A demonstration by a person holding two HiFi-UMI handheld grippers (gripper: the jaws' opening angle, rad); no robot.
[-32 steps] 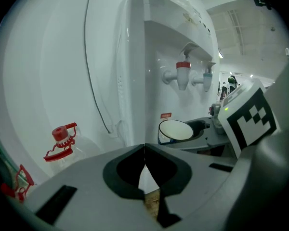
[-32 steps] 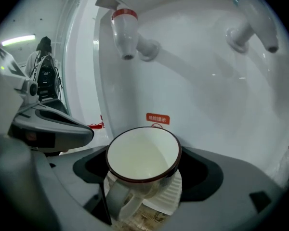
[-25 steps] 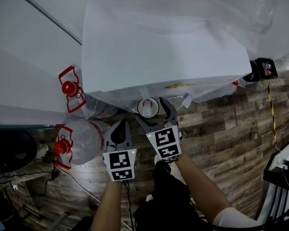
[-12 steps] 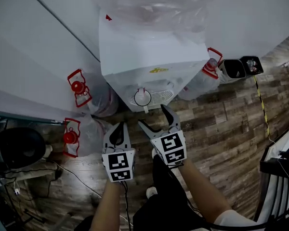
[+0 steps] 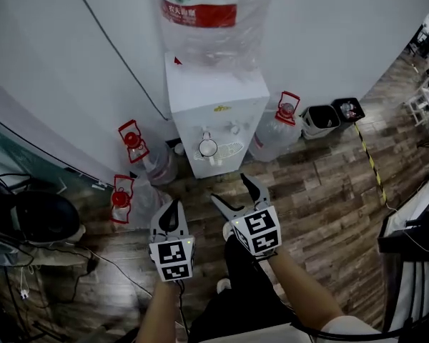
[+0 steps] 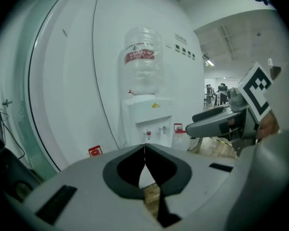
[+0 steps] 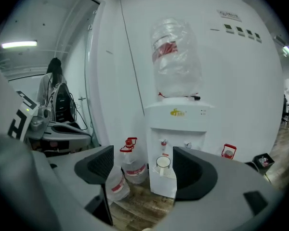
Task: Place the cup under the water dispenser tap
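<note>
cup placement looks done, to my eye: it sits on the drip tray in the front recess of the water dispenser, on the side of the red tap and just below it. both claws hang well in front of the dispenser, apart from the cup. the left claw is pressed together with nothing in it, its two tips meeting in its own view. the right claw is spread and empty; through its gap the cup shows far off, not between the tips.

what is left, as i judge it, is a check, not a grab. the mouth should lie straight under the spout, so a nudge is only worth it if it sits off to one side. for that, the spread right claw should come in low from the front of the dispenser, take the cup wall lightly and slide it, not lift it, so it can't tip or knock the tap.

the cup appears to stand upright, long axis vertical, mouth up toward the tap. a small lip or handle seems to point out from the dispenser's front, but it is too small to be sure.
</note>
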